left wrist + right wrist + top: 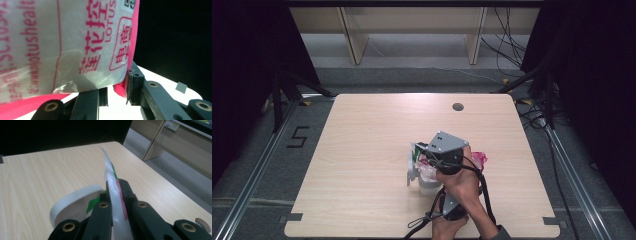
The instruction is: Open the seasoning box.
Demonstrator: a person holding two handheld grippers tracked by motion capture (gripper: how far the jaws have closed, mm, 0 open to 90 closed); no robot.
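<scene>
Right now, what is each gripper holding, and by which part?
The right gripper is shut on the thin edge of a white plastic wrapper. The left gripper stands at the pink bottom edge of a printed packet; whether it grips cannot be told.

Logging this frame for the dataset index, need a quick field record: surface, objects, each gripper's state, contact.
surface: light wooden table, round grommet hole near far edge
objects: pink-and-white printed plastic bag; white round container with green marking
left gripper: jaws around the bag's lower pink edge, closure unclear
right gripper: shut on thin white plastic strip standing upright between the jaws
hands: overlapping at table's near centre
</scene>
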